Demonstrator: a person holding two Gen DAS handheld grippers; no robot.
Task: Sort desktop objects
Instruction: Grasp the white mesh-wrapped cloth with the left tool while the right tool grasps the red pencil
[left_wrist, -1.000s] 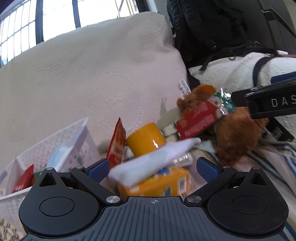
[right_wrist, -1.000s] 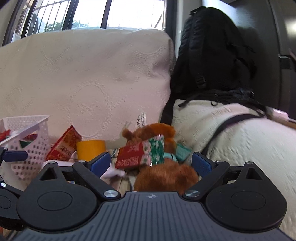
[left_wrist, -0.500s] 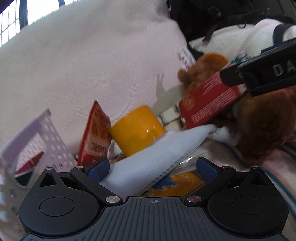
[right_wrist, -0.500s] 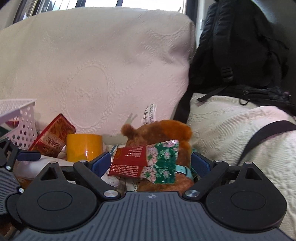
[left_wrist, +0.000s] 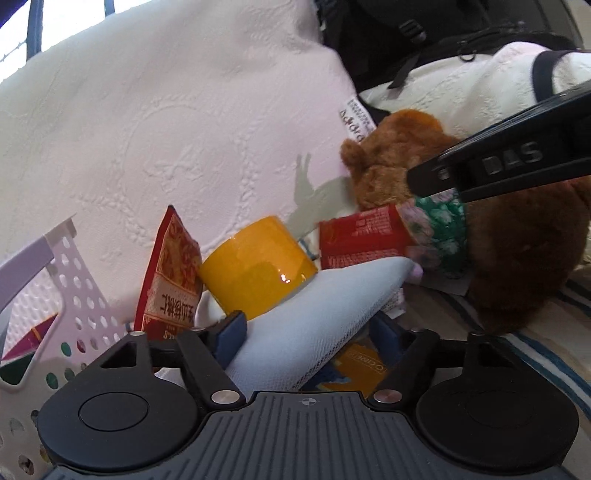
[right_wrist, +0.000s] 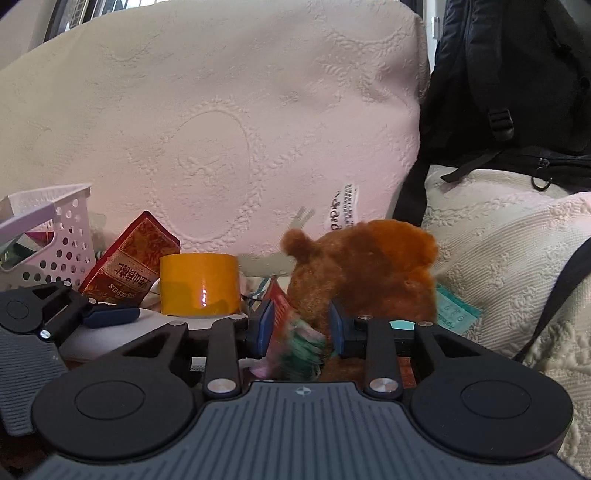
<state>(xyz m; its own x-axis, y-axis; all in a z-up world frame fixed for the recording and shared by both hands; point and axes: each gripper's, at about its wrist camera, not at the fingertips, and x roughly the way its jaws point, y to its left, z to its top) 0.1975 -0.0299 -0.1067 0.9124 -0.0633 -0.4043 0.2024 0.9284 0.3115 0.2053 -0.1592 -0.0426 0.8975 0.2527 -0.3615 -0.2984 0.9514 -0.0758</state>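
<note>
Pale blue mesh cloth, a soft folded pouch (left_wrist: 314, 314), lies between the fingers of the left gripper (left_wrist: 308, 332); its jaws are closing, and the left pad already touches the cloth, but the right pad is half hidden behind it, so I cannot tell if the grip is complete. Under the pouch is an orange box (left_wrist: 354, 369). Behind it stands a yellow cup (left_wrist: 258, 262), with a red snack packet (left_wrist: 171, 280) leaning just beside it and a white perforated basket (left_wrist: 74, 295) at the far left. The right gripper (right_wrist: 300, 326) is also closing, and a red and green floral packet (right_wrist: 295, 339) is between its blue pads, blurred, in front of a brown plush toy (right_wrist: 369, 269). The packet seems to touch the left pad; at the right pad I cannot tell. All things lie against a cream embossed cushion (right_wrist: 221, 110), with a black backpack (right_wrist: 517, 74) at the right.
</note>
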